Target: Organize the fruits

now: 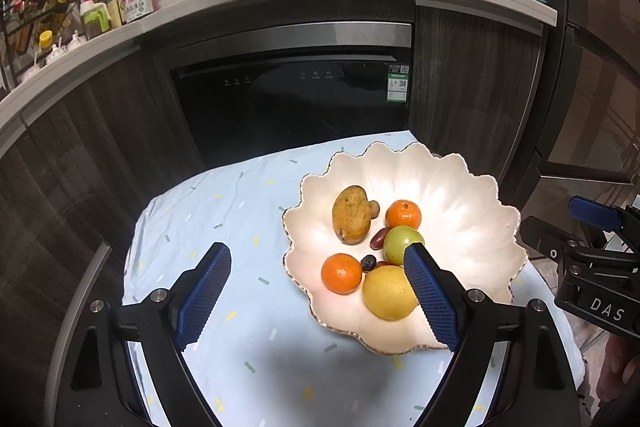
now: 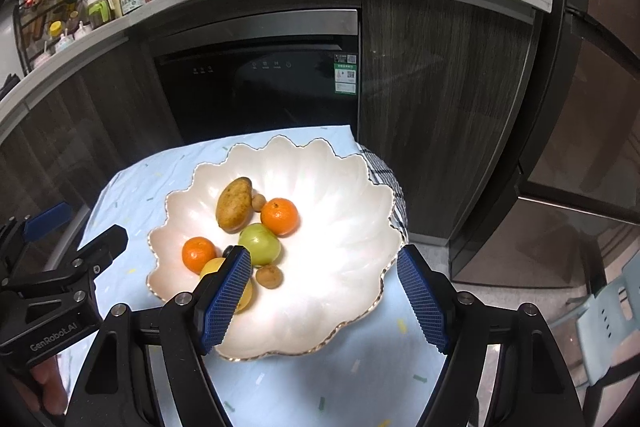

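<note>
Fruit sits gathered in the white scalloped ceramic bowl with the gilt rim (image 1: 472,211), on the pale blue patterned cloth (image 1: 224,211) over the small table. In there: a speckled yellow-brown mango (image 1: 351,214), two bright orange mandarins (image 1: 403,214) (image 1: 341,273), a round green apple-like fruit (image 1: 398,242), a large yellow lemon-like fruit (image 1: 386,293), a dark red date-shaped piece (image 1: 378,239) and a small dark blue berry (image 1: 368,262).

The left gripper (image 1: 318,297) hangs above the bowl's near-left edge, jaws spread wide with nothing between them. The right gripper (image 2: 324,301) hovers over the bowl's near side, also well open and empty. No fruit lies out on the cloth in either view, so by my reading the gathering step is done or all but done, and both tools stand clear of the bowl. Any next move calls for checking for stragglers, or simply drawing away without clipping the wavy rim.

Now the views differ: the right wrist camera picks out a small brown round longan-like fruit (image 2: 269,275) near the green one, hidden in the left view behind a blue pad, plus a black-and-white checked cloth (image 2: 386,173) peeking from behind the bowl. The left wrist camera shows the red piece and the berry plainly.
</note>
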Demonstrator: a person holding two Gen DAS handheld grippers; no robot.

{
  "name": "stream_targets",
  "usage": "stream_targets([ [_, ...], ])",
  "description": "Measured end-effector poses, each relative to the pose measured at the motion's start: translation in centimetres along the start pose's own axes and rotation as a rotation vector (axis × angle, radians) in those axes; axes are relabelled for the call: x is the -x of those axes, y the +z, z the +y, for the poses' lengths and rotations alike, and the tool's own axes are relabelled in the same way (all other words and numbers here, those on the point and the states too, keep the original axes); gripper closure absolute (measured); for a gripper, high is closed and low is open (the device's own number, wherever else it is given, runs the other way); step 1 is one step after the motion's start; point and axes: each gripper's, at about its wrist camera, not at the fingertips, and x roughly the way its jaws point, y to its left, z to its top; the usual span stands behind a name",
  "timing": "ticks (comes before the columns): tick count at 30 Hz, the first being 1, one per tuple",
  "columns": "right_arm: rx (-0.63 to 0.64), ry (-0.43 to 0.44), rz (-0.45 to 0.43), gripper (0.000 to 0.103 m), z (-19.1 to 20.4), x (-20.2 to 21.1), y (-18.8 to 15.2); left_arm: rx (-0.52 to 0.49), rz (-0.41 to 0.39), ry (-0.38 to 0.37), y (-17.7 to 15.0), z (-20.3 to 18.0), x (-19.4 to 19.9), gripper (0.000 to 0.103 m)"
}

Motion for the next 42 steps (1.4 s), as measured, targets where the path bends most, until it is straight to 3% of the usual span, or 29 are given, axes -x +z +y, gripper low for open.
stream_targets([
  [34,0.061,0.031,-0.096,0.023,2.0,7.1,-5.6,0.059,0.011,0.057,-7.1,1.1,7.6,0.013],
  [42,0.063,0.038,-0.111,0.020,2.0,8.1,-7.0,0.065,0.002,0.075,-8.5,1.1,9.0,0.007],
])
